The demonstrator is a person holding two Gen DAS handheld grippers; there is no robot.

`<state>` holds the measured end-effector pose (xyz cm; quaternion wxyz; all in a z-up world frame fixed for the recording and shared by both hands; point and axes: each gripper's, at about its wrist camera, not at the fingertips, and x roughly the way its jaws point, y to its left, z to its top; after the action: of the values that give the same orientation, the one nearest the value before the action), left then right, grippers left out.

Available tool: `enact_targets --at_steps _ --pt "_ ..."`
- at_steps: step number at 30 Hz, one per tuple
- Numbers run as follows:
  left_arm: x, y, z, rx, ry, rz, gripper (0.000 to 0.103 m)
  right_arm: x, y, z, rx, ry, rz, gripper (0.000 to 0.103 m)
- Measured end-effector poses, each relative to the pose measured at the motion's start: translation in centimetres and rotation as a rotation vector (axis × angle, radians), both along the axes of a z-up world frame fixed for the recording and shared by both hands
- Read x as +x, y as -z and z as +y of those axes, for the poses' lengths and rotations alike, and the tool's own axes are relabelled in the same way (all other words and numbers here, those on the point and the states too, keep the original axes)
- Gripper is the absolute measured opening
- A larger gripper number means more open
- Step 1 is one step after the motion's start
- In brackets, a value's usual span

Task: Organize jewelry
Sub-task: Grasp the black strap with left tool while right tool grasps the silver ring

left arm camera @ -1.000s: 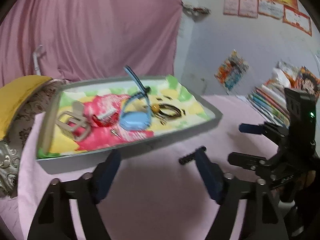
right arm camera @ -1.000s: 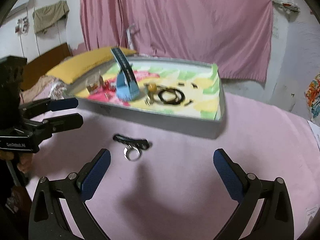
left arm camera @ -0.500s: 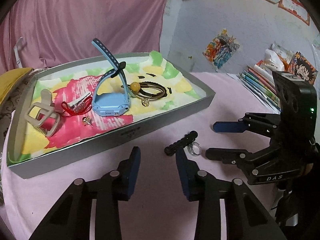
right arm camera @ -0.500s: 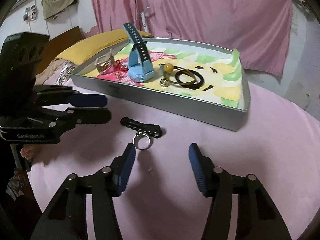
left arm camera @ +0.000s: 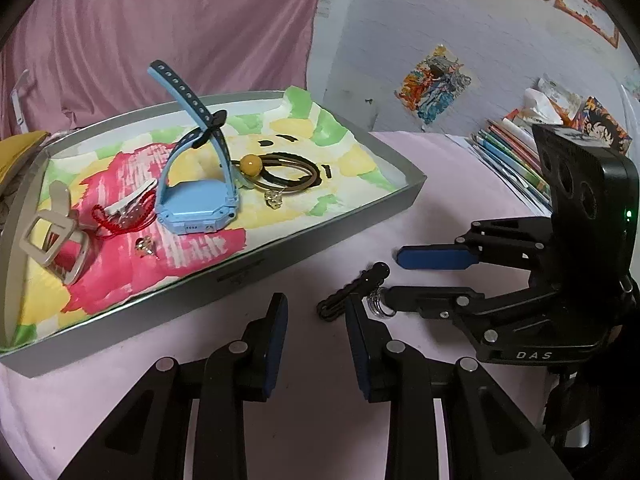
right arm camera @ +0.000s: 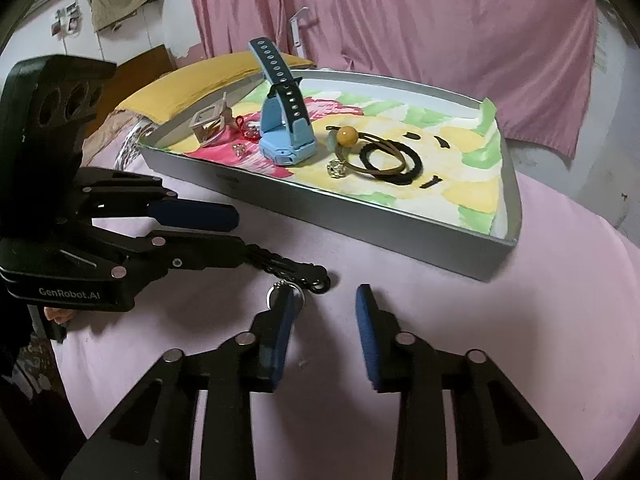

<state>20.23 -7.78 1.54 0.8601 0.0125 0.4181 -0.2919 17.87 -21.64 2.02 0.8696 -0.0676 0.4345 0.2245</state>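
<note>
A black hair clip (left arm camera: 352,286) (right arm camera: 288,266) and a silver ring (left arm camera: 378,306) (right arm camera: 282,292) lie on the pink cloth in front of the grey tray (left arm camera: 320,246) (right arm camera: 360,224). The tray holds a blue watch (left arm camera: 196,204) (right arm camera: 286,140), hair ties with a yellow bead (left arm camera: 288,174) (right arm camera: 384,160), a beige claw clip (left arm camera: 56,240), a red cord and small charms. My left gripper (left arm camera: 316,316) (right arm camera: 236,236) is partly open, its right finger by the clip's end. My right gripper (right arm camera: 326,306) (left arm camera: 394,276) is partly open, its left finger beside the ring. Both are empty.
A pink curtain hangs behind the tray. A stack of books (left arm camera: 516,152) lies at the far right on the table. A yellow cushion (right arm camera: 192,80) sits beyond the tray's left end. The table's round edge curves at the right (right arm camera: 624,320).
Both grippers moved closer to the clip and ring and narrowed their jaws from wide open. The clip and ring have not moved.
</note>
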Motion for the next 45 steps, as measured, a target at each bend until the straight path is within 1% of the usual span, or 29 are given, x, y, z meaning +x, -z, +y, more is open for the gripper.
enact_targets --at_steps 2,6,10,13,20,22,27,29,33,36,42,45 --pt "0.1 0.0 -0.2 0.012 0.012 -0.005 0.025 0.2 0.0 0.2 -0.011 -0.014 0.002 0.019" --pt "0.3 0.0 -0.8 0.027 0.043 -0.001 0.023 0.3 -0.2 0.4 -0.024 -0.037 0.008 0.014" --pt "0.3 0.1 -1.4 0.054 0.078 -0.005 0.022 0.3 -0.2 0.0 -0.03 -0.037 0.006 0.014" --pt "0.3 0.3 -2.1 0.09 0.102 -0.007 0.02 0.2 -0.2 -0.3 -0.033 -0.031 0.004 0.014" --pt "0.1 0.1 -3.3 0.19 0.117 -0.046 0.017 0.2 -0.1 -1.1 -0.016 -0.017 0.011 0.014" --pt "0.1 0.0 -3.5 0.216 0.115 -0.046 0.014 0.2 -0.1 -1.1 -0.02 -0.018 0.011 0.014" --pt "-0.1 0.1 -3.0 0.198 0.063 -0.042 0.014 0.2 0.0 -1.4 -0.01 -0.013 0.014 0.014" --pt "-0.3 0.1 -2.8 0.19 0.046 -0.039 0.011 0.1 0.0 -1.4 0.0 -0.011 0.018 0.014" --pt "-0.7 0.1 -1.7 0.144 -0.008 -0.004 0.011 0.0 0.0 -1.3 0.024 -0.019 0.024 0.014" --pt "-1.3 0.2 -1.0 0.125 -0.04 0.013 0.011 0.0 0.0 -0.8 0.005 -0.04 0.027 0.014" --pt "-1.7 0.1 -1.1 0.139 -0.025 0.03 0.011 0.7 -0.1 0.5 -0.039 -0.101 0.029 0.014" --pt "-1.7 0.0 -1.5 0.171 -0.012 0.026 0.011 0.7 -0.2 0.6 -0.037 -0.125 0.028 0.009"
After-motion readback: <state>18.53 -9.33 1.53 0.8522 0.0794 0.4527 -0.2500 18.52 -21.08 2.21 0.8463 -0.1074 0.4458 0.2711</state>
